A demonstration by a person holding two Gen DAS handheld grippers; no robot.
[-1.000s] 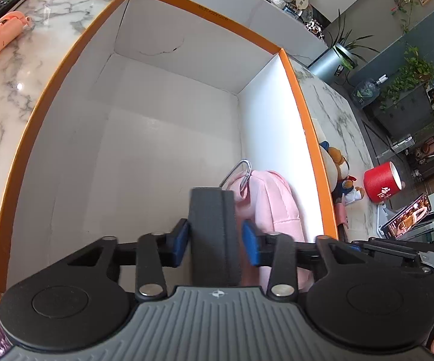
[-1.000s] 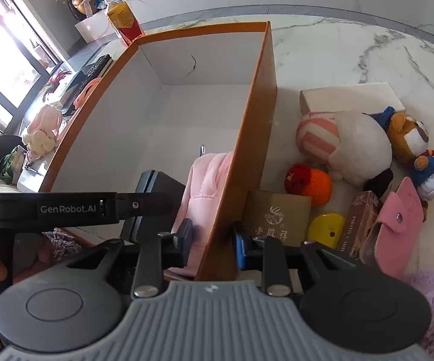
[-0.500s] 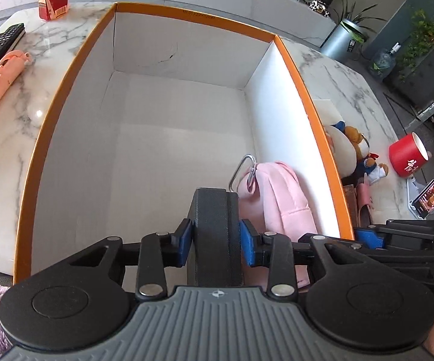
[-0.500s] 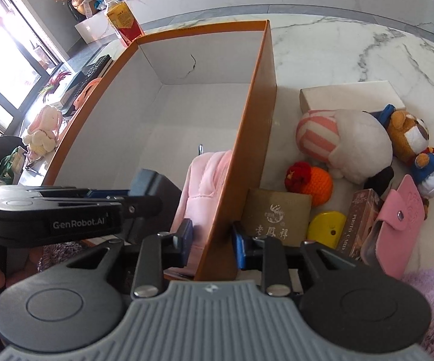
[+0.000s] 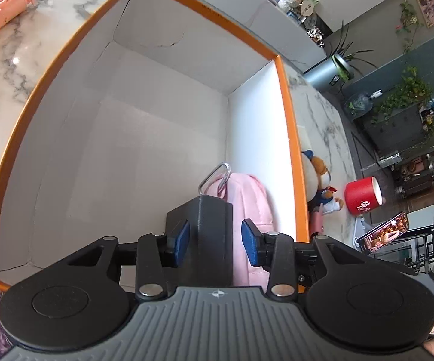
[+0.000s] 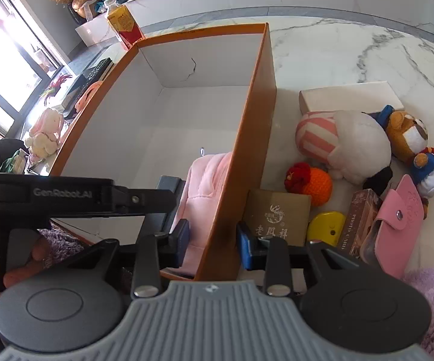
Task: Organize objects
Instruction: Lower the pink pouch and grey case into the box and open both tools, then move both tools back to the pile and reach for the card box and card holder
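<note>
Left wrist view showed a dark grey block standing in the near right corner of the orange-rimmed box, between the blue pads of the left gripper. Its jaws had just been opening, and a gap showed on each side of the block, so the pads no longer pressed it. A pink pouch with a metal clip leaned against the box's right wall just beside the block.

From the right wrist view, the right gripper straddled that same right wall near its front end, one pad inside, one outside; its jaws had also just been opening and stood apart from the cardboard. On the marble countertop outside that wall lay a brown gift box, an orange crocheted toy, a yellow case, a striped plush, a bear toy and a pink snap pouch.
</note>
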